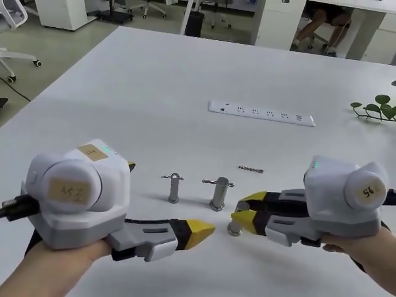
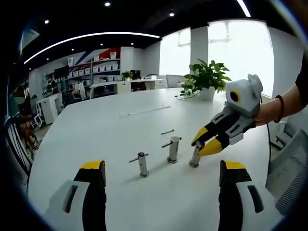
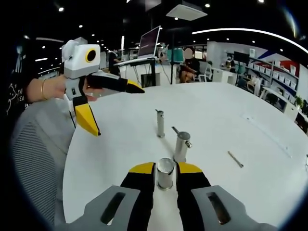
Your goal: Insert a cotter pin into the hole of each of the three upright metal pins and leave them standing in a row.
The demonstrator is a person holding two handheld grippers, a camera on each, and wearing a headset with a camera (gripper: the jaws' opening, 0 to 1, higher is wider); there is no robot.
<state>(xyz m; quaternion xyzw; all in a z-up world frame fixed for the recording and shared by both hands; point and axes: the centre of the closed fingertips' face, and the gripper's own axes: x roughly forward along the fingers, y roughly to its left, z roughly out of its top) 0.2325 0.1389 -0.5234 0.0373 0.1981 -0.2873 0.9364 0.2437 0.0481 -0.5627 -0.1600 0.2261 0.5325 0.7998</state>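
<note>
The right tongs (image 3: pixel 165 168) pinch the bare upright steel cylinder pin (image 1: pixel 234 228) on the white surface (image 1: pixel 185 80). The left tongs (image 2: pixel 161 168) hover spread, nearby but apart. A thin grey cotter pin (image 1: pixel 250 168) lies beyond.

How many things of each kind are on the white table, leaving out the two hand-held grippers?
Upright metal pins: 3
Inserted cotter pins: 2
Loose cotter pin: 1
Power strip: 1
Potted plant: 1
Total: 8
</note>
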